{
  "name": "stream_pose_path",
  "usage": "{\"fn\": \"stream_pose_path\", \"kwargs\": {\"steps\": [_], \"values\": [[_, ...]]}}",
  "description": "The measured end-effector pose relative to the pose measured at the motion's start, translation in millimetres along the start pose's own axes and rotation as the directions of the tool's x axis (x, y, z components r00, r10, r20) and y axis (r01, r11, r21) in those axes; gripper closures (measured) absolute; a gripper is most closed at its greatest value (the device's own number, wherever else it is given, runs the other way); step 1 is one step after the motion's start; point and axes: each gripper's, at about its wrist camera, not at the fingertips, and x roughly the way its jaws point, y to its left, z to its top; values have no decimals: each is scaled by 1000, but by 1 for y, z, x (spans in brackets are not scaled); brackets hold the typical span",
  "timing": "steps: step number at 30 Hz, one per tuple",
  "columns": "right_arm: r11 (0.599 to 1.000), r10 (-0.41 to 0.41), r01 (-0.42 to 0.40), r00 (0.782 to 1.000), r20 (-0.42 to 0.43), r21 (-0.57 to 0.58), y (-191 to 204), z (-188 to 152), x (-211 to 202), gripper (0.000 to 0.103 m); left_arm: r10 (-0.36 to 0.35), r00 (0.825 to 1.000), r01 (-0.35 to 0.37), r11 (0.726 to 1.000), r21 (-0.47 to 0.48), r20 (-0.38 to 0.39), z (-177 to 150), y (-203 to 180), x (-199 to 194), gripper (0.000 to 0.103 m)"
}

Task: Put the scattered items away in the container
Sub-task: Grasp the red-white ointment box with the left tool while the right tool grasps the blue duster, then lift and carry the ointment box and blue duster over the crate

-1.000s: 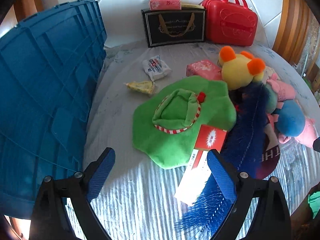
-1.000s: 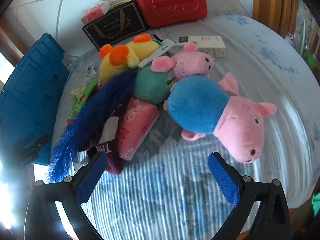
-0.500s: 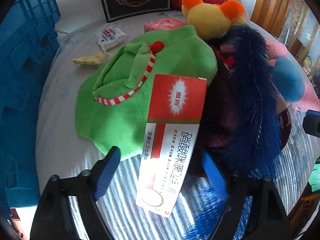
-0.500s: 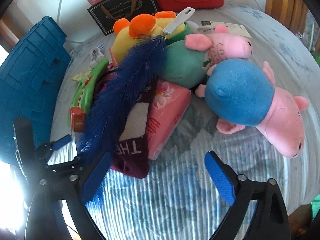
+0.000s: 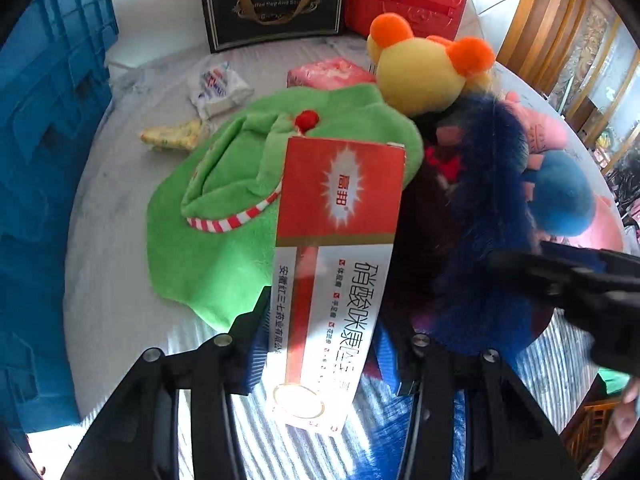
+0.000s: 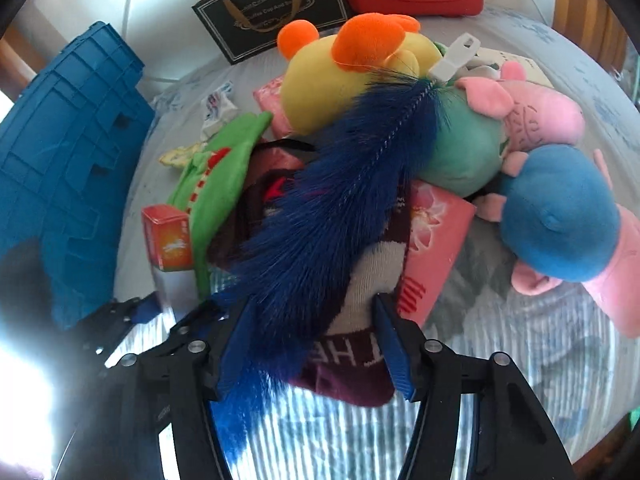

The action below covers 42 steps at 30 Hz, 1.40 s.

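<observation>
Both tools have dropped onto the pile since a second ago: left tool [image 5: 320, 344] closing on the red-white box [image 5: 336, 264], right tool [image 6: 316, 344] closing around the blue feather duster [image 6: 340, 200]; neither lifted yet.

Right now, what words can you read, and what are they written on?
"高邦" in the white burst on the red and white box, between the closing left gripper jaws.
"硝酸咪康唑" in big letters down the same box; its small print is too small.
"Coffee Cup And Sou…" in gold on the black bag, partly blurred.
"THE" on the maroon sock, seen upside down, between the closing right gripper jaws.
White packet: print blurred.
</observation>
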Motion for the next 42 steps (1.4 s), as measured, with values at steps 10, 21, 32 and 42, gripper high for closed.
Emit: {"fn": "stream_pose_path", "kwargs": {"steps": [10, 21, 32, 42], "values": [[986, -123, 132, 988, 95, -100, 14, 0, 5, 65, -14, 1000, 14, 999, 39, -12, 13, -15, 4, 58], [982, -143, 154, 985, 98, -111, -32, -28, -43, 86, -59, 997, 54, 994, 96, 51, 36, -57, -29, 58], [996, -60, 56, 996, 61, 65, -104, -28, -30, 83, 4, 1000, -6, 991, 131, 12, 35, -104, -1, 58], [998, -12, 6, 995, 97, 63, -107, -20, -3, 45, 18, 1000, -20, 995, 95, 25, 36, -101, 3, 58]]}}
